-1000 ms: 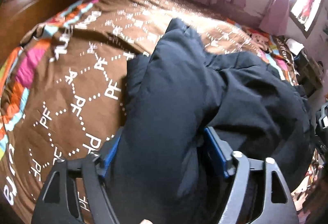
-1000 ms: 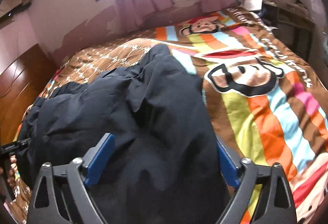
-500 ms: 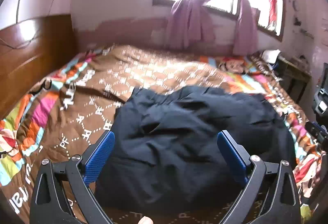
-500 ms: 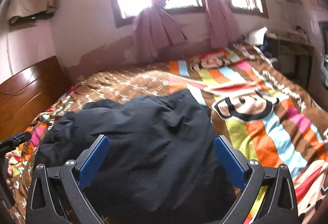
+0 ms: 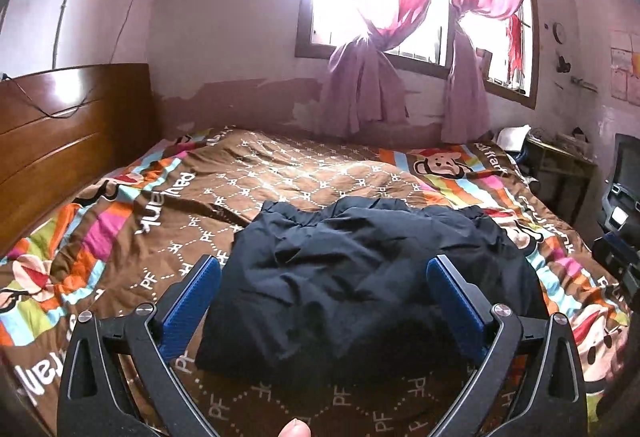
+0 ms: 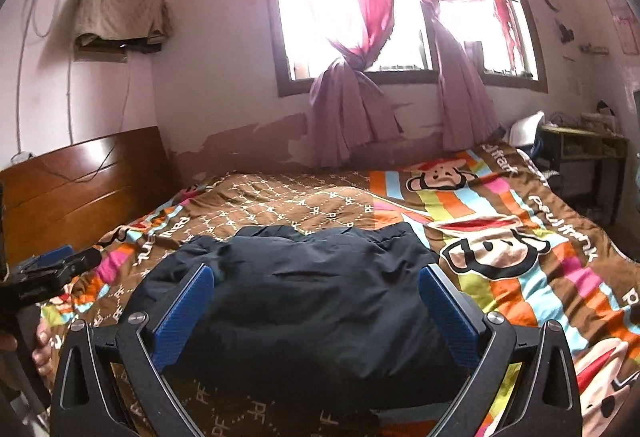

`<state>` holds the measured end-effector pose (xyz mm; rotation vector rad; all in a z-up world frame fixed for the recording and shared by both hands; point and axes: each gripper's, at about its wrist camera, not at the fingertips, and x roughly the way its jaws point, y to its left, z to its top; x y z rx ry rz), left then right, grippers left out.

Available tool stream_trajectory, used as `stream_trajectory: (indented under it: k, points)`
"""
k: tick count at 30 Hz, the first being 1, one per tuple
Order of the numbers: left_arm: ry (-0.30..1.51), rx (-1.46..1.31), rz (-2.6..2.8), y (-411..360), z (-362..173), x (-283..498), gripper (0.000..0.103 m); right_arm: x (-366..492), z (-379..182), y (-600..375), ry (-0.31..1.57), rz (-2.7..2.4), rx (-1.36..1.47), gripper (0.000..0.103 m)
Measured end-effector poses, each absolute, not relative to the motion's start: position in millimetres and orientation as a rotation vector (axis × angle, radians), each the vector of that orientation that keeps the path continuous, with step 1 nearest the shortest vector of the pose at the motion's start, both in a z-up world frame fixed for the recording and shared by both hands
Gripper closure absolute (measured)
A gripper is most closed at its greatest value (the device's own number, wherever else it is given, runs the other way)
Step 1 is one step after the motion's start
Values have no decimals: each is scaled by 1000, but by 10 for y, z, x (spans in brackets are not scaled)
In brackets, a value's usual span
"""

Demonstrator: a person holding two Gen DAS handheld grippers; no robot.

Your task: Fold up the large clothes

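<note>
Monitor point(image 5: 624, 173) visible from left wrist only.

Bed point(image 5: 120, 221) (patterned cover) under dark garment point(image 5: 360, 277)

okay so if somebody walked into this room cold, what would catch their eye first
Probably the dark navy garment, folded into a puffy bundle on the near middle of the bed, against the loud bedspread of brown lettering and bright cartoon-monkey stripes. Behind the bed, knotted pink curtains hang in a glaring window. Up close, the left gripper and right gripper frame the bundle, both open and holding nothing.
</note>
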<state>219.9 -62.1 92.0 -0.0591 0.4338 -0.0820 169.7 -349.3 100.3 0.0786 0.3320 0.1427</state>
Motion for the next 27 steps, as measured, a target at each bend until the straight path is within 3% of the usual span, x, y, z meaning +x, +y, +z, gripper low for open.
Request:
stream_trajectory:
  k: [27]
  points:
    - [369, -43, -111, -540, 746, 1243, 2, 816, 830, -3196, 240, 137, 2, 0]
